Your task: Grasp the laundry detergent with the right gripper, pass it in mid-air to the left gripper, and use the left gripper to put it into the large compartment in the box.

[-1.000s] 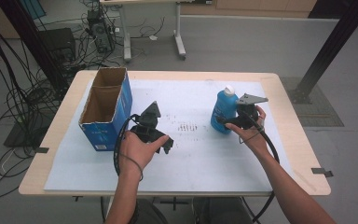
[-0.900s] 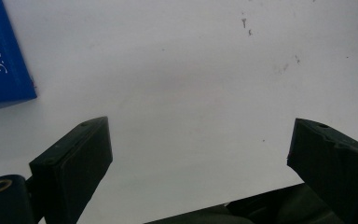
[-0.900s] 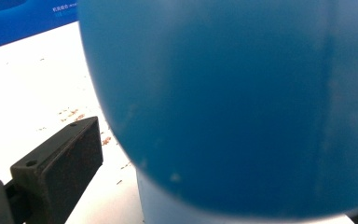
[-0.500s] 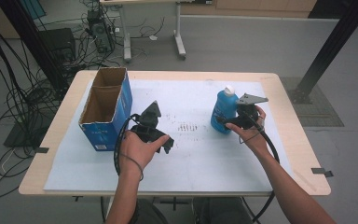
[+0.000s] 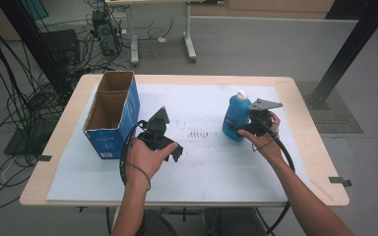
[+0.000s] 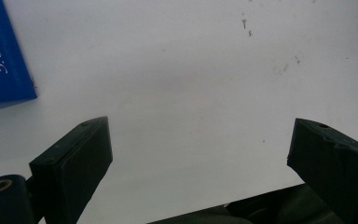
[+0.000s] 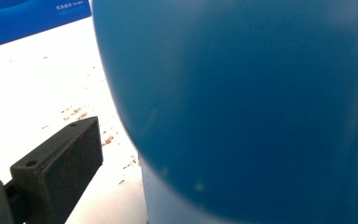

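A blue bottle (image 5: 235, 118) with a white cap stands upright on the white table sheet (image 5: 211, 172), right of centre. My right gripper (image 5: 239, 128) is at its right side, low on the body, jaws open. In the right gripper view the bottle (image 7: 242, 102) looms very close; the left finger (image 7: 60, 163) stands a small gap off its wall, and the other finger is hidden behind it. My left gripper (image 5: 165, 140) is held just right of the open blue cardboard box (image 5: 112, 115). In the left gripper view its jaws (image 6: 198, 140) are wide open over bare sheet, holding nothing.
The box (image 6: 2, 56) stands along the table's left side with its top open. Small dark specks (image 5: 197, 132) mark the sheet between the two grippers. Beyond the table's far edge are cables and a desk frame on the floor.
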Available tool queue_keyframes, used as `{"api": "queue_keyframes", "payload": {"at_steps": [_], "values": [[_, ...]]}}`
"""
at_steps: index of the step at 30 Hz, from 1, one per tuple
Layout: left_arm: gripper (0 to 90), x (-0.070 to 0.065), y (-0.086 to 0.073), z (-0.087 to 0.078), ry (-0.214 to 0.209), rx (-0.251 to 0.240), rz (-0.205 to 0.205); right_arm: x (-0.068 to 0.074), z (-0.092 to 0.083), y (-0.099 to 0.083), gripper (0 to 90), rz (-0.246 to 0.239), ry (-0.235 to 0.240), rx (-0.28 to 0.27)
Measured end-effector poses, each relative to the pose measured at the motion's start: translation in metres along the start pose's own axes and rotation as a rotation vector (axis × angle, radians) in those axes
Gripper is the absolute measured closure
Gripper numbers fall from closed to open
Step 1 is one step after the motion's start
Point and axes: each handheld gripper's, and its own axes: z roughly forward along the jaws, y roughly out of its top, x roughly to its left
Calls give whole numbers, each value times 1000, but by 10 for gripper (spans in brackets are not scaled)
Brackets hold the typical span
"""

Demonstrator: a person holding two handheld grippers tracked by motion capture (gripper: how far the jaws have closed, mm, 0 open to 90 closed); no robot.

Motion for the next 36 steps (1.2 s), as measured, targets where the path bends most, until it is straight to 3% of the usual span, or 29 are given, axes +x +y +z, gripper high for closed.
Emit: {"api": "queue_keyframes", "payload": {"at_steps": [27, 36], "values": [[68, -1, 0, -1, -2, -4, 2, 0, -1, 1, 13, -8, 5, -4], [68, 0, -1, -1, -5, -4, 1, -1, 0, 0, 66, -10, 9, 4]]}}
